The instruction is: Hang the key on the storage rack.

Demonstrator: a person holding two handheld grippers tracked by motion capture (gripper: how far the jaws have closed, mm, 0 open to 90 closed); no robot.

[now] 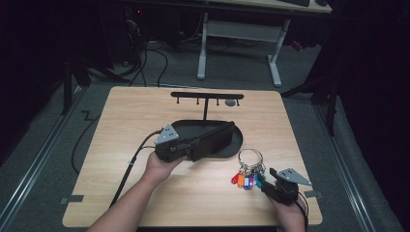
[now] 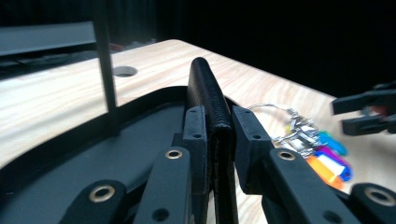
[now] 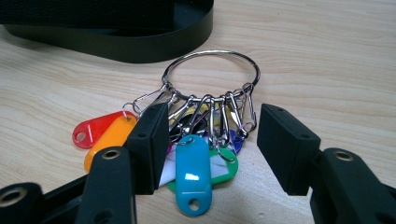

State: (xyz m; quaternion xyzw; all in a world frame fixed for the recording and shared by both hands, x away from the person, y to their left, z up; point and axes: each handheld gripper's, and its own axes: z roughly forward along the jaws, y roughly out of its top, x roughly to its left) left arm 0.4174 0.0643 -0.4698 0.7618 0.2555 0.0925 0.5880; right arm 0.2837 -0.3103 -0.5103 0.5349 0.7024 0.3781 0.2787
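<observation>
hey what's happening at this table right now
A person works with a gripper in each hand. The left gripper is shut on a black wallet, holding it on edge over the black tray of a hook stand. The right gripper is open, its jaws either side of a key ring with coloured tags lying on the table.

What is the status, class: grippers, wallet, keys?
Left hand-held gripper shut on black leather wallet over tray. Right hand-held gripper open around coloured key tags. Nothing blocking.
</observation>
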